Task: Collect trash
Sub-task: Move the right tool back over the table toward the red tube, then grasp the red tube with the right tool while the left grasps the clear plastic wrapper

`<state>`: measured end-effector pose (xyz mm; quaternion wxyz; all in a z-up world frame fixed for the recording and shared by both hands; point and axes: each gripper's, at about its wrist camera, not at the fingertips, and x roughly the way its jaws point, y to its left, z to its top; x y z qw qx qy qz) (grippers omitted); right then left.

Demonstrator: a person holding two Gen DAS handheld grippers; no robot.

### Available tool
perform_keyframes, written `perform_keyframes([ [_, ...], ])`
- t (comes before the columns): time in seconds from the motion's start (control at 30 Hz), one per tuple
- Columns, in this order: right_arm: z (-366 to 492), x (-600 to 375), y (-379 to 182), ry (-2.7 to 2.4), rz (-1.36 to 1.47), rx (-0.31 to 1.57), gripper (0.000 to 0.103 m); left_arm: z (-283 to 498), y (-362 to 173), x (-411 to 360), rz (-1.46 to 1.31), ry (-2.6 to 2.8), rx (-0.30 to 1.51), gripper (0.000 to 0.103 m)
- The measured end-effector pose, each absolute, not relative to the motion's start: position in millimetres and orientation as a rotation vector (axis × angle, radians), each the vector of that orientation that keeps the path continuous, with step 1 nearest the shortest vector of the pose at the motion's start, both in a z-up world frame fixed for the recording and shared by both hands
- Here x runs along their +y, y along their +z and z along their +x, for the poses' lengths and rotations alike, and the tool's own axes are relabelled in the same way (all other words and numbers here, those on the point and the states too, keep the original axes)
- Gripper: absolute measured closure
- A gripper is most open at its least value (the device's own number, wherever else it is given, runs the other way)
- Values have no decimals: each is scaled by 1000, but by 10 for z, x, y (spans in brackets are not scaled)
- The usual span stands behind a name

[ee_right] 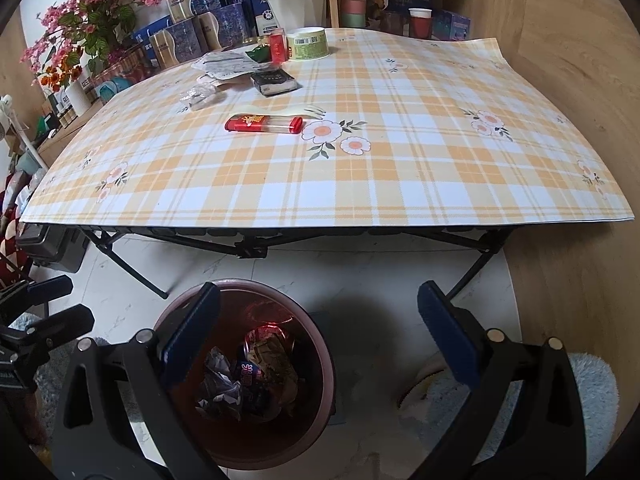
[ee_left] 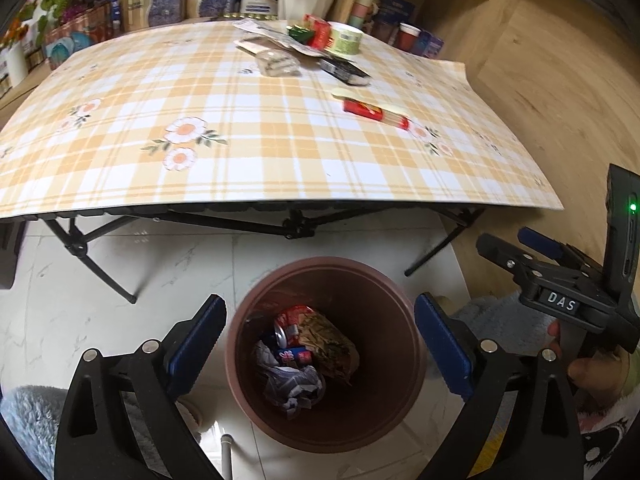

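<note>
A brown bin (ee_left: 326, 356) sits on the white tiled floor in the lower middle of the left wrist view, in front of a folding table. Inside it lie crumpled wrappers (ee_left: 294, 388), a crushed can (ee_left: 290, 326) and other rubbish. The left gripper (ee_left: 320, 348) hangs over the bin with its jaws spread wide and nothing between them. The right gripper (ee_right: 318, 340) is also released and empty; in its own view the bin (ee_right: 320, 396) is at lower left, partly behind its left finger. More trash waits on the checked tablecloth (ee_right: 360, 184) in the upper half: a red tube (ee_right: 264, 124), a pale fork (ee_right: 296, 111), a black packet (ee_right: 274, 81), a paper tub (ee_right: 307, 43), a red carton (ee_right: 277, 46) and clear plastic (ee_right: 200, 96).
</note>
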<state>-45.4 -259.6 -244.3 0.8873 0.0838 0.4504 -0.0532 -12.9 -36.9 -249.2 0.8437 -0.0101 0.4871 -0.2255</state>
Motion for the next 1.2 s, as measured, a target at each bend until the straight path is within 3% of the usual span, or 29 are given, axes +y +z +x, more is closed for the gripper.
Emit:
perform_keyframes([
  [0.4,331,-2628,-2189,-106,262,872,6,125,-2215,210,-143,-248,868,7],
  [0.8,1399,-2358,-2536,-234,335,962,6,199,-2367,564,-200,-159,888,7],
  [1.13,1565,-2164,-2640,-340,201,973,6,211,-2441,634,-220,-145,903,7],
  [1.2,1521,-2172,-2636,-319,188,958,12,212,-2449,638,-224,-143,905,7],
])
